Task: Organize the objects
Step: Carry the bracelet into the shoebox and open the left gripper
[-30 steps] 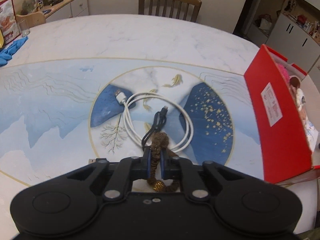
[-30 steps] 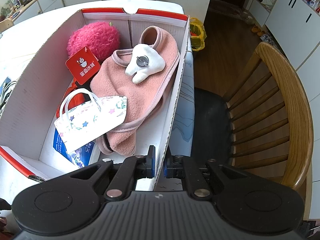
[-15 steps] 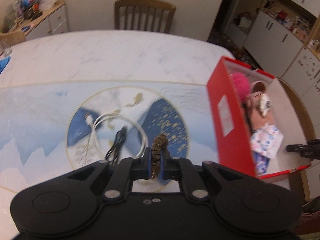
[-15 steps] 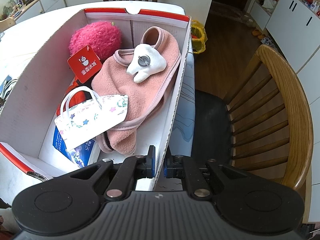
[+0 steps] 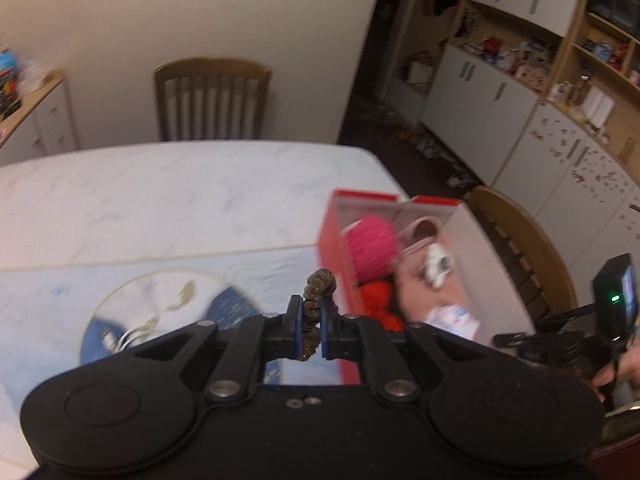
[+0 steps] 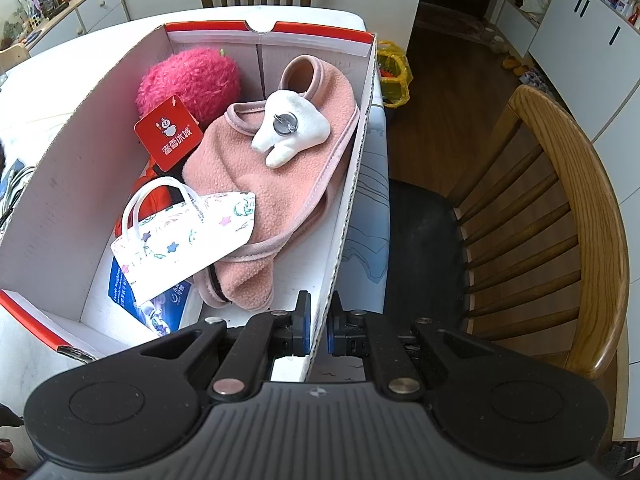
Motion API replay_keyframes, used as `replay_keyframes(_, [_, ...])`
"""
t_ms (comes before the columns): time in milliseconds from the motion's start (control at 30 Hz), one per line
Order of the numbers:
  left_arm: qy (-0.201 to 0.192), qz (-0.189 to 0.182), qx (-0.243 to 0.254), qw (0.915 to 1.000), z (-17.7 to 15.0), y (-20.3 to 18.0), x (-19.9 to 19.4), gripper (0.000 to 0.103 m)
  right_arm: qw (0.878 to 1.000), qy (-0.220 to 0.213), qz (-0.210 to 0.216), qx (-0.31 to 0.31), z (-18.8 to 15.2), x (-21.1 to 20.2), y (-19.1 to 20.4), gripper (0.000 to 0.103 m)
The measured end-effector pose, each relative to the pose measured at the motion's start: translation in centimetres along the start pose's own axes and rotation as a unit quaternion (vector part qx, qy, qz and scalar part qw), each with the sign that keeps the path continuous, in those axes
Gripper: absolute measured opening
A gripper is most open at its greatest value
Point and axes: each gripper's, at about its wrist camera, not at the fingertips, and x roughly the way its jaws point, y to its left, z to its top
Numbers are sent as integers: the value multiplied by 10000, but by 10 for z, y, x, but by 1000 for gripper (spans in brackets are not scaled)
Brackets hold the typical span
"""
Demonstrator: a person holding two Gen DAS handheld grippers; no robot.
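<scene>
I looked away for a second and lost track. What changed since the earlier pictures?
The left gripper, clamped on the brown scrunchie, lifted it off the table and swung toward the red box, leaving the cables behind. The right gripper stayed clamped on the box wall; the box contents did not move.

cream wall point(image 5: 200, 20), wooden chair point(image 5: 212, 96), white cabinets point(image 5: 480, 92).
</scene>
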Motion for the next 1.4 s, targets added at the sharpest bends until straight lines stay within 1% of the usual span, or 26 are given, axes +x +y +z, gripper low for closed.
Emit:
replay_keyframes(133, [-32,-325,280,9991,10,-26,7,6,10000,2,1,2,0,0,0,7])
replay_keyframes(300, [169,-728,672,9949,13,-61,26,6,10000,2,13,15,1,-1,0,7])
replay_keyframes(500, [547,-1175,1078,9857,5,-94,51,6,10000,-9,32,37,1,-2,0,7])
replay_keyframes(800, [1069,-1557,1364,9725,-10,-122,88,6,10000,-14,47,39,0,-2,-1,7])
replay_keyframes(900, [1228,-1633,1530,9669,-16,-132,98,6,10000,-9,57,29,0,-2,-2,7])
replay_keyframes(1067, [1484,-1598,1772,9597,-28,-144,117,6,10000,0,52,8,0,-1,-1,7])
replay_keyframes(1200, [1595,-1432,1909,9579,-35,-147,129,6,10000,0,55,12,0,-1,-1,7])
replay_keyframes(1400, [1688,-1342,1988,9560,-40,-147,140,8,10000,2,52,7,0,-1,-1,7])
